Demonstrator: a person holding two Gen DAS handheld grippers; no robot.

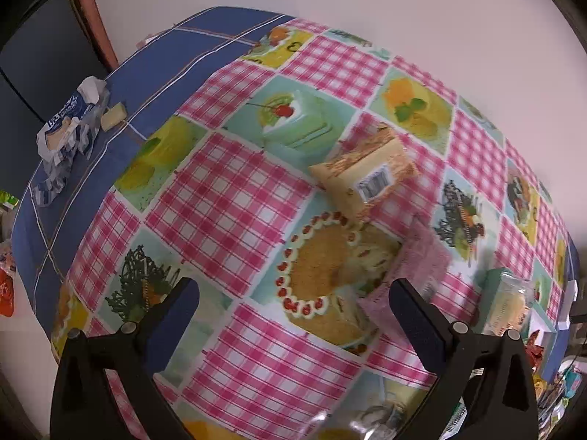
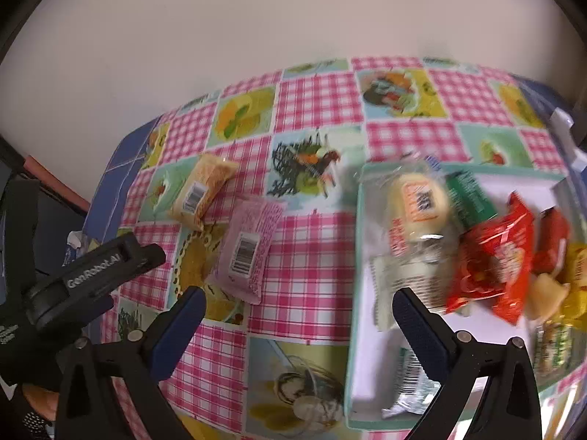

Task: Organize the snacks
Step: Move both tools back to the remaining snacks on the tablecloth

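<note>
- Left gripper (image 1: pixel 293 293): spread wide, empty, hovering over the checked tablecloth (image 1: pixel 234 183).
- Right gripper (image 2: pixel 299 302): likewise released, nothing between the fingers.
- Yellow snack packet (image 2: pixel 200 190) at 11 o'clock of the right gripper, flat on the cloth.
- Pink snack packet (image 2: pixel 249 245) just beside it, at 5 o'clock from it.
- Box (image 2: pixel 357 293) at 3 o'clock, loaded with a red packet (image 2: pixel 495 260) and other wrapped snacks.

Bare worktop (image 2: pixel 304 256) lies open between the pink packet (image 2: pixel 249 245) and the box (image 2: pixel 354 330). Snacks crowd the box's right half; the left tool (image 2: pixel 110 267) blocks the near-left.
</note>
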